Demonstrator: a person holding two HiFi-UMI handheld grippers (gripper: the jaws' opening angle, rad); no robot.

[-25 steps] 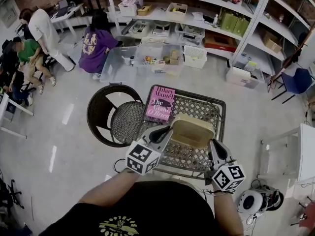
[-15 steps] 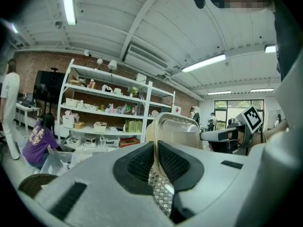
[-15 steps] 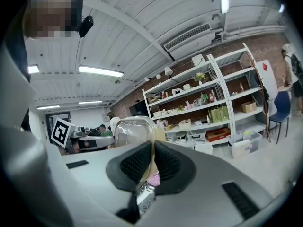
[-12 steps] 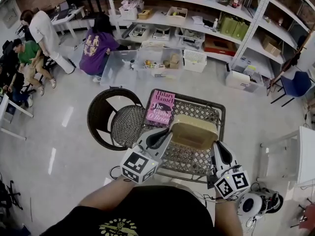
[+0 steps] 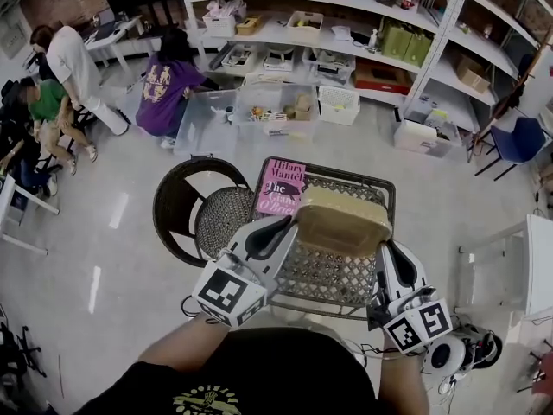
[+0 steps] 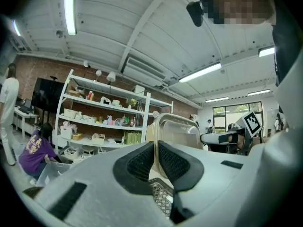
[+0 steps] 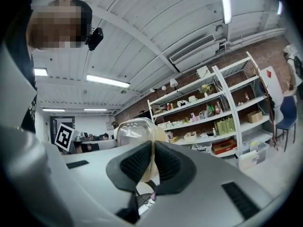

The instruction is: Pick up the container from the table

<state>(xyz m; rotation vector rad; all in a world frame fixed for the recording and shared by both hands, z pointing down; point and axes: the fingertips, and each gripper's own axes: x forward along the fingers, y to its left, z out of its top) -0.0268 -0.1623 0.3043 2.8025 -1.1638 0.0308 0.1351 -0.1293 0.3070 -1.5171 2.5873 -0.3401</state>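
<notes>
Fingers (image 6: 141, 162) pinch container (image 5: 341, 221); book (image 5: 281, 187) reads "Hilary Mantel".

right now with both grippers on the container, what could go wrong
1. The left gripper and right gripper each pinch only a thin wall at opposite ends of the container; if the hands drift apart, a wall could slip out.
2. If one end drops, the container would probably land on the book or the mesh table below.
</notes>
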